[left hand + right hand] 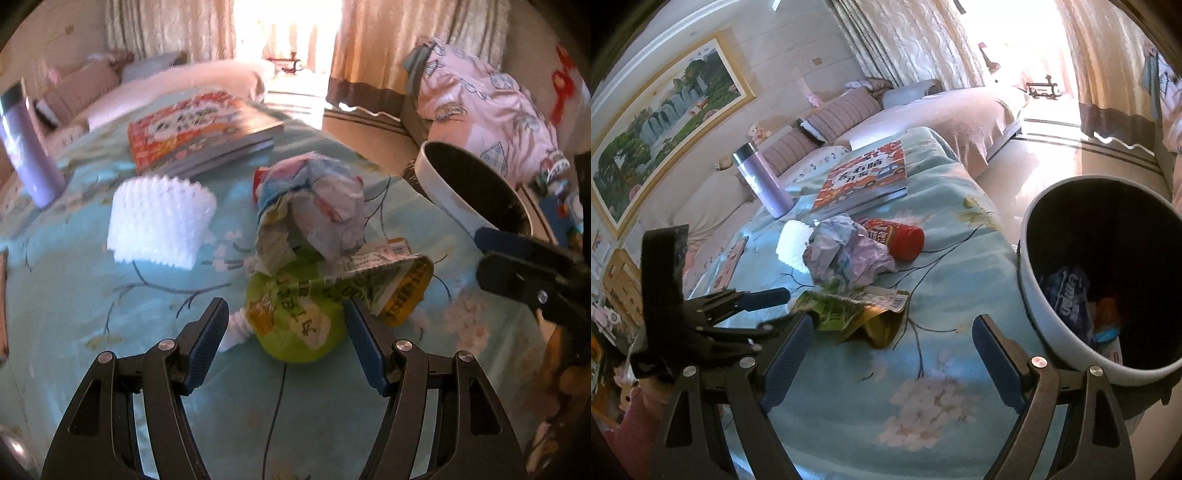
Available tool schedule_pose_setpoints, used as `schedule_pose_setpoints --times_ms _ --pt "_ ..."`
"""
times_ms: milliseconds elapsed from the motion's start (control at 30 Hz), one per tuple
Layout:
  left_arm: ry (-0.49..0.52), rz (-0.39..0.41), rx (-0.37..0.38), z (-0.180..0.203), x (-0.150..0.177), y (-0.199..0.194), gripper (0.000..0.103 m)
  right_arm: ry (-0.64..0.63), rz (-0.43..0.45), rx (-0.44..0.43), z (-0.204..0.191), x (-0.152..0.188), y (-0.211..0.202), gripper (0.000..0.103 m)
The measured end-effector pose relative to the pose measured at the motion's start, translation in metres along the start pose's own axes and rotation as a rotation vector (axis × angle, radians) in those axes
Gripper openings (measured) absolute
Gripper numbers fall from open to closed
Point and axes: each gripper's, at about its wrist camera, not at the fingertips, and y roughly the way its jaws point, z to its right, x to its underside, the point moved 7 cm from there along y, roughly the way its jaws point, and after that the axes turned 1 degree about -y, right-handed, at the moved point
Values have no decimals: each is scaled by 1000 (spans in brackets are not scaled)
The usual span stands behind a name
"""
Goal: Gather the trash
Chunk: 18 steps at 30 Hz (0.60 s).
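A green and gold drink pouch [295, 314] with a white spout lies flat on the blue floral bedspread [74, 295]. My left gripper [286, 314] is open, its jaws on either side of the pouch. Crumpled paper [314, 206] lies just beyond it, a red can [901, 236] behind that. The pouch [849, 314] and paper [846, 251] also show in the right wrist view. My right gripper [892, 332] is open and empty over the bedspread, left of the white trash bin [1045, 332]. The bin holds several wrappers.
A white foam net [159, 218], a red book [199, 129] and a purple flask [26, 147] sit further back on the bed. Pillows lie along the wall. Bare floor [1052, 155] lies right of the bed. A pink bundle [480, 110] sits behind the bin.
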Motion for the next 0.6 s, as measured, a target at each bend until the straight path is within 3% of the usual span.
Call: schedule_pose_setpoints --times_ms 67,167,267,600 --pt "21 8 7 5 2 -4 53 0 -6 2 1 -1 3 84" --pt "48 22 15 9 9 -12 21 0 -10 3 1 -4 7 75" --pt "48 2 31 9 22 -20 3 -6 -17 0 -3 -7 12 65" --pt "-37 -38 17 -24 73 -48 1 -73 -13 -45 -38 -27 35 64"
